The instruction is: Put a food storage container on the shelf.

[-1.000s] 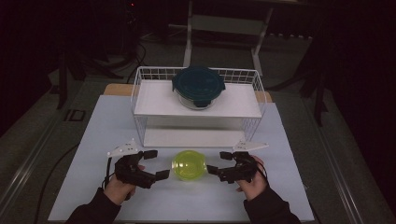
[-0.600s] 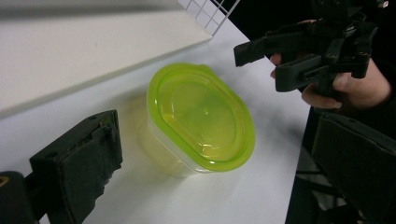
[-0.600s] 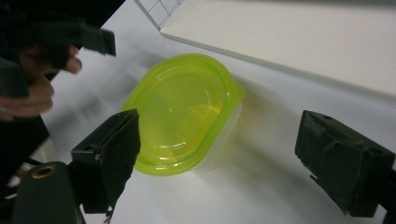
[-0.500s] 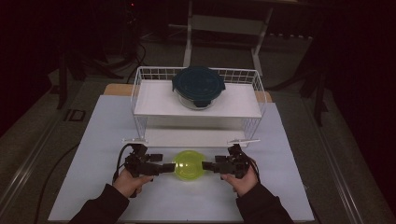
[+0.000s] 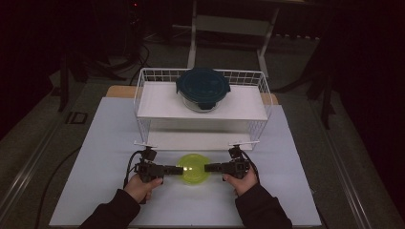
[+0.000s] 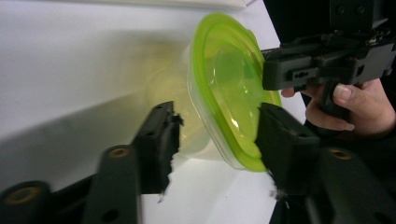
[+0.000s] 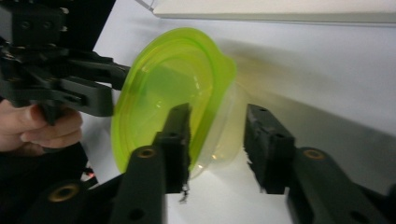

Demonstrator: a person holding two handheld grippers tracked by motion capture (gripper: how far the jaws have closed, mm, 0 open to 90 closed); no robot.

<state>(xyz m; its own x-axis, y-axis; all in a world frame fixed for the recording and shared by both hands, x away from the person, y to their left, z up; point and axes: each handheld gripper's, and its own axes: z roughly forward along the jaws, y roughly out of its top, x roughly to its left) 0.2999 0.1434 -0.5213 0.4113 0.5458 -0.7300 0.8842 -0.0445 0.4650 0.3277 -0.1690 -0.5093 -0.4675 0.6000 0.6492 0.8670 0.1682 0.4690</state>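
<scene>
Left hand-held gripper (image 5: 177, 169), right hand-held gripper (image 5: 209, 167) — jaws closing, flanking yellow-green lidded container (image 5: 193, 168)

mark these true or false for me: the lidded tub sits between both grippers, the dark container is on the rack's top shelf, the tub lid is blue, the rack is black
1. The tub with the green lid sits between the left gripper and the right gripper. True.
2. The dark-lidded container stands on the top shelf of the wire rack. True.
3. The tub's lid is blue. False: it is yellow-green.
4. The rack is black. False: it is white.
</scene>
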